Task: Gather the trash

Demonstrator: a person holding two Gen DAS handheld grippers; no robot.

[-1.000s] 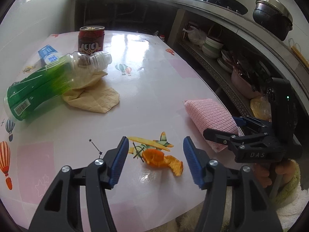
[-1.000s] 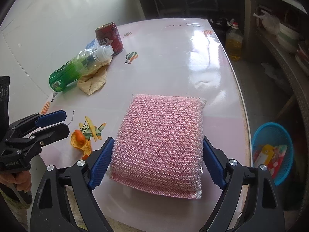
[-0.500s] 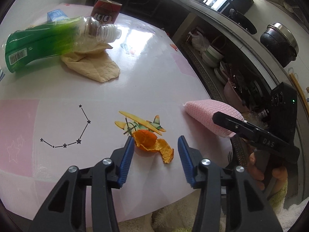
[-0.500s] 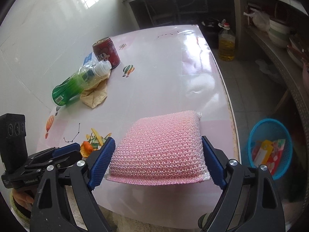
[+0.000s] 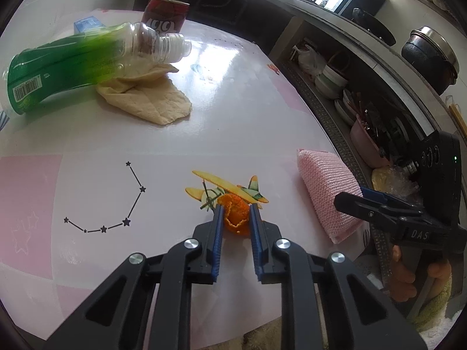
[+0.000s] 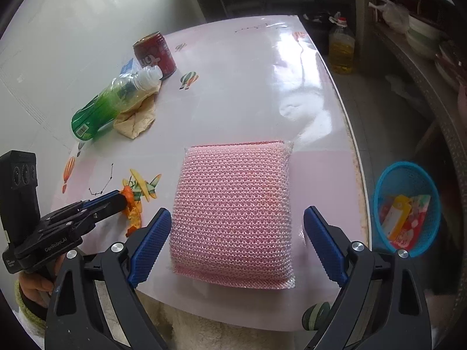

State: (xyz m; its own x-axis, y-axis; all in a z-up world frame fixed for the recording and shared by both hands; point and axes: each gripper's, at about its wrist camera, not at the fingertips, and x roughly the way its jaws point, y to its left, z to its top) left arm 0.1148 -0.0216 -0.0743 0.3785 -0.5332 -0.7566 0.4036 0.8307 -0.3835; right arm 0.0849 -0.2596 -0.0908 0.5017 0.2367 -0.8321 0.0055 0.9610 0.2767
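A curled orange peel (image 5: pixel 233 218) lies on the pink table (image 5: pixel 87 145) by an aeroplane print. My left gripper (image 5: pixel 235 207) is closing on it, and its blue pads press the peel from both sides. In the right wrist view the left gripper (image 6: pixel 118 199) holds the peel (image 6: pixel 132 213) at its tip, with a strip trailing on the table. A pink mesh sponge (image 6: pixel 233 192) lies flat near the table's front edge. My right gripper (image 6: pixel 236 211) straddles it, its jaws opening, with a gap between each pad and the sponge.
A green plastic bottle (image 5: pixel 67 64) lies on a beige napkin (image 5: pixel 149 102) at the far left, beside a red can (image 5: pixel 166 14) and a small blue carton (image 5: pixel 87 24). A blue basket (image 6: pixel 405 204) holding wrappers stands on the floor to the right. Shelves of dishes line the right wall.
The left gripper came down over the orange peel and its jaws closed onto it. The sponge, tilted up half a second ago, now lies flat, and the right jaws stand slightly wider.
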